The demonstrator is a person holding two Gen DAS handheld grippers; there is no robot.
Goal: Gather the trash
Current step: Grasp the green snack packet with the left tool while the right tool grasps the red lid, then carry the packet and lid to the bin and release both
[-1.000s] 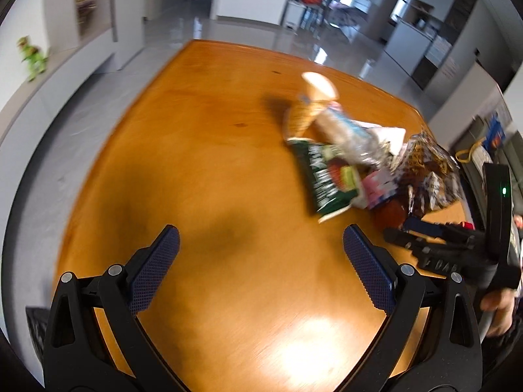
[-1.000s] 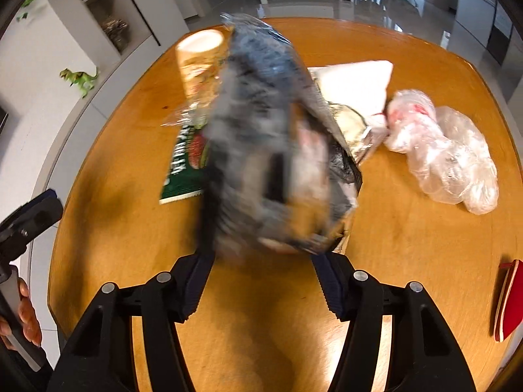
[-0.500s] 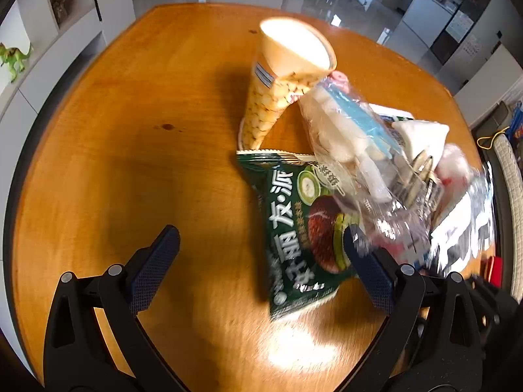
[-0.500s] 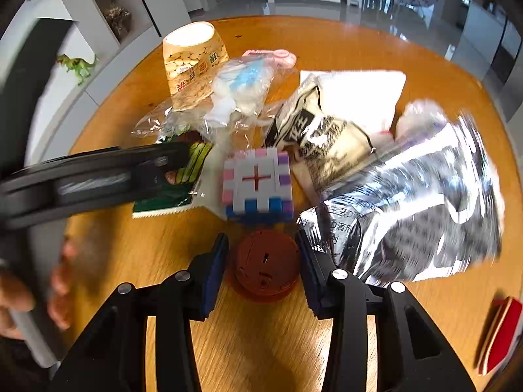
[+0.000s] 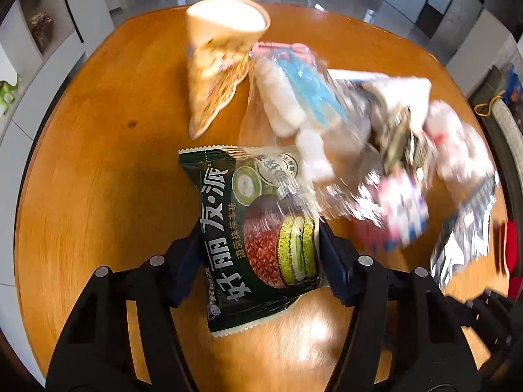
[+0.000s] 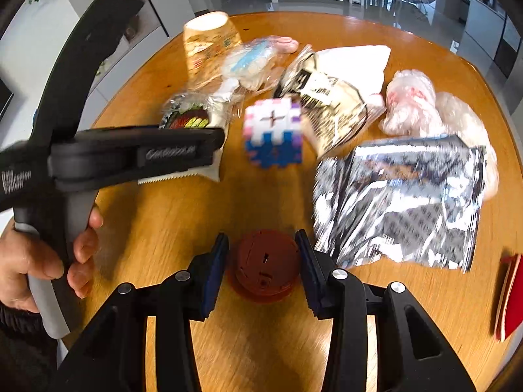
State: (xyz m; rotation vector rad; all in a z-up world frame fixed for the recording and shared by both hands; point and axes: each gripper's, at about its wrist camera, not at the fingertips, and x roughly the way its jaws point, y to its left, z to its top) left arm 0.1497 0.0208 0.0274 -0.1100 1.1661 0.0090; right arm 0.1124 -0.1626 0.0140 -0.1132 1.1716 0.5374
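A green snack packet sits between the fingers of my left gripper. The jaws are closing and both pads touch its sides. In the right wrist view that gripper reaches in from the left over the packet, held by a hand. My right gripper is shut around a round red-brown toy that rests on the wooden table. A crumpled silver foil bag lies just to the right of it.
Further back lie a patterned paper cup, a clear bag of white pieces, a coloured block cube, a black-and-white packet, a white napkin and a crumpled plastic bag. A red flat thing lies at the right edge.
My left gripper came down onto the pile and closed around the green packet. The silver foil bag left my right gripper, which closed on the red-brown toy.
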